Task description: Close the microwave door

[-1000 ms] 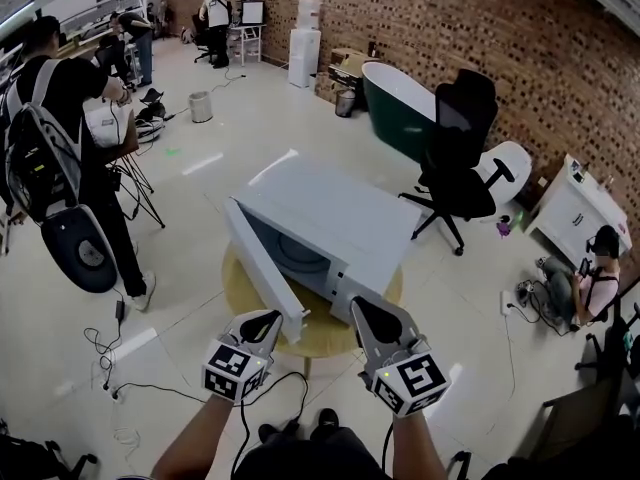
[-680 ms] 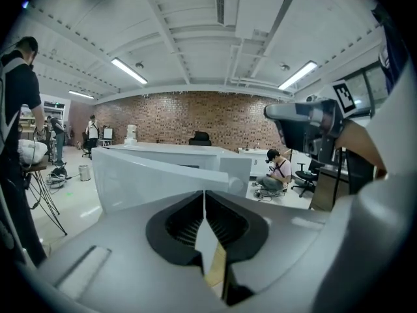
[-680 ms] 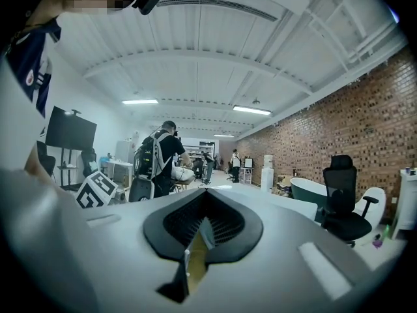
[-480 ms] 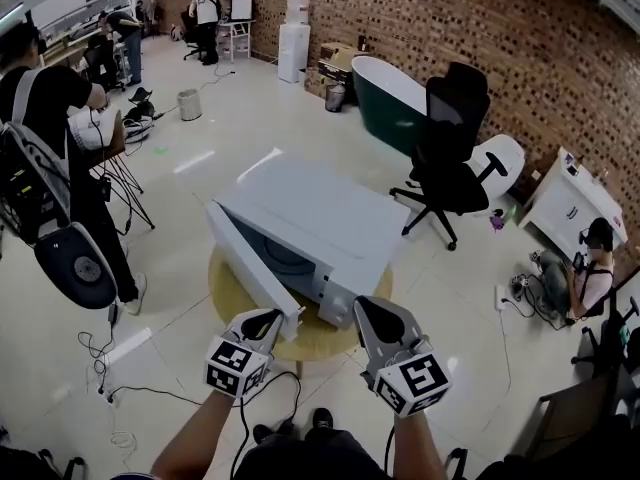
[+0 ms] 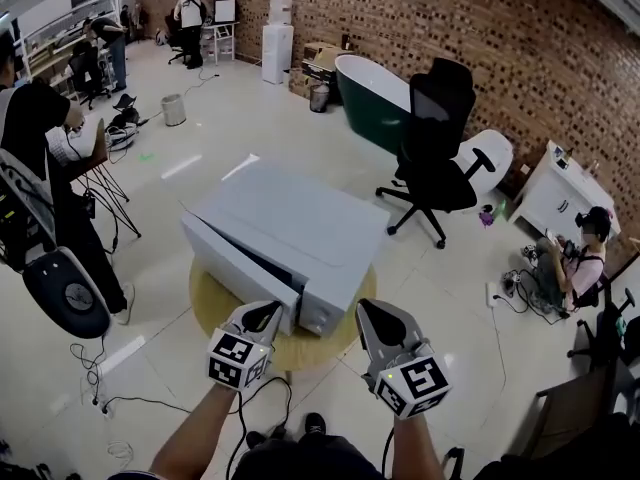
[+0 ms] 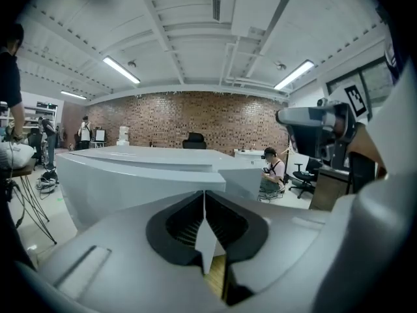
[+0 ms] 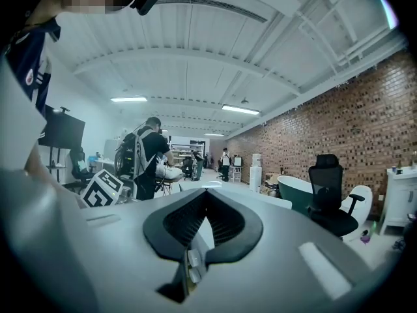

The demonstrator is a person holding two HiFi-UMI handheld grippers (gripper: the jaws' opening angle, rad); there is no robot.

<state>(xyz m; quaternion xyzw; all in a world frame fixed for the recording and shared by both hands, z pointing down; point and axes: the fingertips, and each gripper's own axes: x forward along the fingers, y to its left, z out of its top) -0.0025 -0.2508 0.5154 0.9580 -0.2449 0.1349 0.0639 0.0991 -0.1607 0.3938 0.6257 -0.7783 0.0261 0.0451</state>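
A pale grey microwave (image 5: 290,218) sits on a round wooden table (image 5: 215,313) in the head view. Its door (image 5: 235,263) lies almost flush against the front, with only a thin dark gap at the body. My left gripper (image 5: 265,315) is shut, its tip at the door's near free end. My right gripper (image 5: 372,313) is shut too and hangs just right of the microwave's near corner, holding nothing. In the left gripper view the microwave (image 6: 143,175) fills the space right beyond the shut left gripper (image 6: 204,197). In the right gripper view the right gripper (image 7: 204,194) has its jaws together.
A black office chair (image 5: 435,138) and a green bathtub (image 5: 375,83) stand behind the microwave. A person with a backpack (image 5: 40,168) stands at the left, another person sits on the floor (image 5: 575,263) at the right. Cables (image 5: 110,368) trail over the floor near the table.
The microwave door has swung from wide open to nearly flush with the body, with my left gripper following its free end. The right gripper has hardly moved.
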